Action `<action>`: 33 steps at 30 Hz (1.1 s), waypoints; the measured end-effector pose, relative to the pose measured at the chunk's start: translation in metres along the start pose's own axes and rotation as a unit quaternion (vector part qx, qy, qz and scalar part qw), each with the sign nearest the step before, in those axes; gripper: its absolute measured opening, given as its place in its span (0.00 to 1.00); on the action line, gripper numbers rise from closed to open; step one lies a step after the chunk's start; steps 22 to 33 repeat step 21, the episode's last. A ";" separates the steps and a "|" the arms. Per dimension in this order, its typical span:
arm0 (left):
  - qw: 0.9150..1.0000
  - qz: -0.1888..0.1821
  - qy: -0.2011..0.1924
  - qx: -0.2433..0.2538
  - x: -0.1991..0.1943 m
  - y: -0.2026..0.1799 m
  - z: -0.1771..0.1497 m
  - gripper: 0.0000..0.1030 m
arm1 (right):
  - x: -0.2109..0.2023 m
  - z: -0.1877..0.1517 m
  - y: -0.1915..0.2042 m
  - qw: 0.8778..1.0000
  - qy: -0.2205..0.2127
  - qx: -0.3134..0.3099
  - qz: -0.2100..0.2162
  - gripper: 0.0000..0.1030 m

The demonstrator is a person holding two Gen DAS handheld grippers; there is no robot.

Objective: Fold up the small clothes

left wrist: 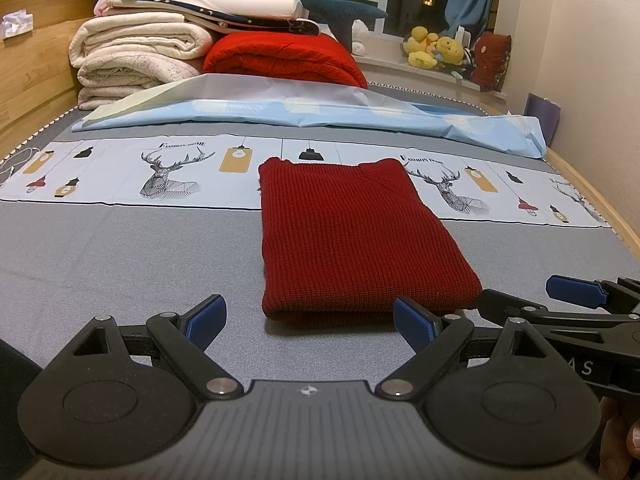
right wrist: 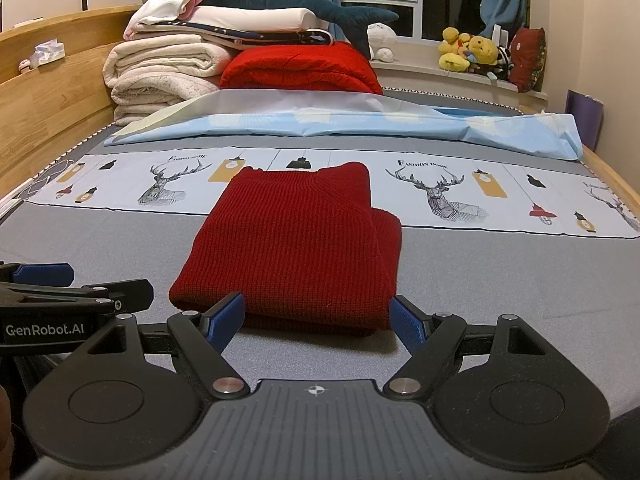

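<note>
While the red sweater (left wrist: 352, 236) lay folded on the bed (left wrist: 120, 256), both tools, left (left wrist: 310, 322) and right (right wrist: 318, 318), were held wide open and empty just before its near edge. Soft, thick knit was judged best gripped at the corners.

left gripper (left wrist: 310, 322): fingers spread, empty | right gripper (right wrist: 318, 320): fingers spread, apparently empty | side by side, level

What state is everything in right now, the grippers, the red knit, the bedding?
Left gripper: open, empty.
Right gripper: open, empty.
Sweater: folded, flat on the bed.
Blue sheet: loosely folded, rumpled.
Blankets: folded, stacked.
Red quilt: rolled.
</note>
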State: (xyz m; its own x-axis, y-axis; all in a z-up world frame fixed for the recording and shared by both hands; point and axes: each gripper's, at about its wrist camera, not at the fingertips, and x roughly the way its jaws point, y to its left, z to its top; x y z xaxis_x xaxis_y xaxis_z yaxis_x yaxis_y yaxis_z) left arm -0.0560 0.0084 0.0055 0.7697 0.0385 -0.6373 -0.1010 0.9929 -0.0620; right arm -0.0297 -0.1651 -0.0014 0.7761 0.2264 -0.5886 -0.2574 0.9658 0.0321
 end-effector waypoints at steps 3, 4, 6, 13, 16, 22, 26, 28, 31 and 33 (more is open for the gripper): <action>1.000 0.000 0.001 0.000 0.000 0.000 0.000 0.91 | 0.000 0.000 0.000 1.000 0.000 0.000 0.000 0.78; 1.000 0.000 0.001 0.000 0.000 0.000 0.000 0.91 | 0.000 0.000 0.000 1.000 0.000 0.000 0.000 0.78; 1.000 0.000 0.001 0.000 0.001 0.001 0.000 0.91 | 0.001 0.000 0.000 1.000 0.001 0.000 0.001 0.78; 1.000 0.000 0.001 -0.001 0.001 0.000 0.000 0.91 | 0.001 -0.002 0.000 1.000 0.001 0.001 0.001 0.78; 1.000 0.001 0.002 -0.003 0.002 -0.001 -0.002 0.91 | 0.002 -0.002 0.000 1.000 0.002 0.001 0.001 0.78; 1.000 0.002 0.003 -0.005 0.002 -0.003 -0.003 0.91 | 0.003 -0.004 0.001 1.000 0.003 0.001 0.000 0.78; 1.000 0.002 0.003 -0.005 0.002 -0.003 -0.003 0.91 | 0.003 -0.004 0.001 1.000 0.003 0.001 0.000 0.78; 1.000 0.002 0.003 -0.005 0.002 -0.003 -0.003 0.91 | 0.003 -0.004 0.001 1.000 0.003 0.001 0.000 0.78; 1.000 0.002 0.003 -0.005 0.002 -0.003 -0.003 0.91 | 0.003 -0.004 0.001 1.000 0.003 0.001 0.000 0.78; 1.000 0.002 0.003 -0.005 0.002 -0.003 -0.003 0.91 | 0.003 -0.004 0.001 1.000 0.003 0.001 0.000 0.78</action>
